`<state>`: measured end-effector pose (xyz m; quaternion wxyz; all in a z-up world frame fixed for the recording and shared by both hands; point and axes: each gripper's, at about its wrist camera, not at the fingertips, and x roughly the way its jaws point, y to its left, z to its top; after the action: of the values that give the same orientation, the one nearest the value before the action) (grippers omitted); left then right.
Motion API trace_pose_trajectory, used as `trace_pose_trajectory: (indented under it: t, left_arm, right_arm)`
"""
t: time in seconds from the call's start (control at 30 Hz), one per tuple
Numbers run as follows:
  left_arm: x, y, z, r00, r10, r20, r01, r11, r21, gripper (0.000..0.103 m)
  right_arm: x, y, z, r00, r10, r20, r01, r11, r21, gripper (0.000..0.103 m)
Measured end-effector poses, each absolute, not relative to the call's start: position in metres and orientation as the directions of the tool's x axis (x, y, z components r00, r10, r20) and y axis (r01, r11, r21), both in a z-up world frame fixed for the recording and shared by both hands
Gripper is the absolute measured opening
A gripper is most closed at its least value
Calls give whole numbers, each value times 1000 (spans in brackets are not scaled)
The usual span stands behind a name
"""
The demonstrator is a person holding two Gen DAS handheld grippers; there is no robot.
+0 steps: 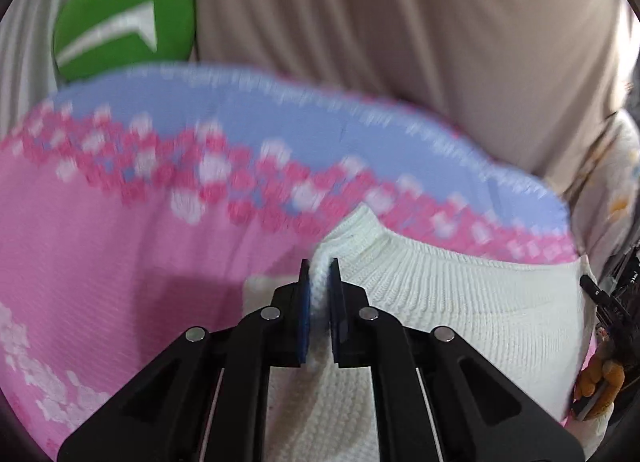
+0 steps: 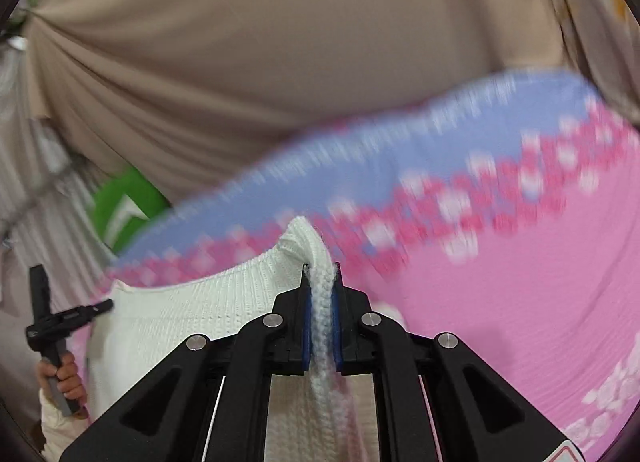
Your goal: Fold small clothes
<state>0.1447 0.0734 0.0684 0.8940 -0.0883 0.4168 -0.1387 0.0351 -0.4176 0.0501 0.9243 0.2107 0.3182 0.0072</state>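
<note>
Pinching folds of the white knit garment point(image 1: 460, 302), the left gripper point(image 1: 319, 290) and right gripper point(image 2: 320, 294) both have their jaws nearly closed on it above the pink patterned cloth point(image 1: 100, 242); beyond hangs beige fabric point(image 2: 240, 61).

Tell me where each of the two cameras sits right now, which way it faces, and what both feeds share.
Left wrist: sits on the left gripper, looking along its fingers, shut on the white knit garment over the pink and blue cloth; the other gripper and its hand show at the right edge.
Right wrist: sits on the right gripper, looking along its fingers, shut on the garment's bunched edge; the person's hand shows at lower left, holding the other gripper.
Shared: garment, cloth, beige fabric, green shape.
</note>
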Motion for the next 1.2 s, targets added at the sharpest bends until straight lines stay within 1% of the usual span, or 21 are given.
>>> trace_pose_trajectory:
  t: [0.07, 0.17, 0.23, 0.27, 0.33, 0.37, 0.4, 0.47, 0.57, 0.67, 0.7, 0.73, 0.8, 0.87, 0.93, 1.0, 1.07, 1.1, 1.13, 1.17, 1.2]
  left_arm:
    - [159, 71, 28, 558, -303, -772, 146, 952, -268, 7]
    - [150, 69, 39, 603, -284, -746, 148, 958, -245, 9]
    - [148, 67, 43, 610, -253, -750, 141, 967, -212, 10]
    - [142, 67, 48, 620, -239, -747, 131, 971, -201, 12]
    - [117, 65, 72, 680, -196, -706, 116, 980, -161, 14]
    - [103, 61, 84, 712, -181, -678, 119, 983, -138, 25]
    - [84, 55, 99, 748, -178, -640, 132, 984, -119, 42]
    - [54, 38, 116, 768, -252, -589, 224, 967, -121, 53]
    - [21, -10, 104, 655, -394, -644, 423, 898, -120, 52]
    - [7, -36, 70, 558, -407, -723, 491, 865, -109, 51]
    - [4, -35, 56, 549, -376, -747, 479, 873, -88, 50]
    - [2, -30, 47, 545, -354, -760, 463, 883, -79, 50]
    - [-2, 0, 35, 538, -343, -770, 427, 899, -101, 47]
    - [-9, 30, 33, 555, -283, -782, 366, 927, -76, 47]
    - [-16, 67, 29, 560, -199, -804, 279, 959, -43, 41]
    - [-23, 100, 25, 539, -224, -812, 242, 965, -106, 22]
    - [-27, 111, 32, 543, -232, -807, 213, 968, -134, 20]
    - [-27, 111, 40, 556, -237, -797, 206, 968, -144, 21]
    - [-25, 108, 48, 573, -241, -783, 206, 967, -147, 22]
    - [-22, 103, 58, 600, -248, -761, 216, 966, -144, 32]
    - [-16, 96, 71, 633, -255, -731, 230, 963, -138, 53]
  right_arm:
    - [54, -415, 12, 715, 123, -688, 168, 926, 339, 7]
    - [49, -413, 32, 730, 102, -675, 159, 936, 314, 7]
    - [39, -409, 43, 764, 61, -642, 190, 930, 314, 11]
    - [28, -404, 52, 792, 21, -610, 206, 932, 300, 17]
    - [4, -386, 72, 844, 1, -536, 177, 943, 281, 18]
    - [-5, -372, 80, 861, 33, -508, 131, 950, 284, 18]
    - [-12, -352, 84, 861, 106, -498, 52, 955, 293, 18]
    - [-18, -304, 79, 813, 252, -525, -101, 949, 299, 18]
    - [-24, -219, 45, 631, 471, -616, -337, 882, 329, 17]
    - [-37, -182, 14, 521, 526, -673, -415, 844, 339, 11]
    - [-42, -186, 7, 524, 502, -688, -399, 858, 322, 10]
    - [-47, -194, 3, 531, 484, -696, -378, 870, 317, 4]
    - [-59, -236, 1, 562, 443, -698, -282, 896, 342, 3]
    - [-80, -289, 1, 619, 315, -720, -141, 946, 292, 2]
    - [-108, -347, -5, 640, 248, -727, 1, 946, 324, 0]
    - [-133, -389, -6, 661, 206, -721, 106, 926, 362, 0]
    - [-144, -404, -1, 673, 170, -720, 155, 919, 362, 0]
    - [-144, -404, 6, 680, 158, -716, 154, 924, 350, 0]
    - [-140, -400, 14, 694, 139, -706, 147, 933, 329, 7]
    - [-133, -395, 26, 720, 120, -683, 132, 943, 304, 16]
    - [-122, -387, 40, 749, 109, -653, 110, 952, 285, 17]
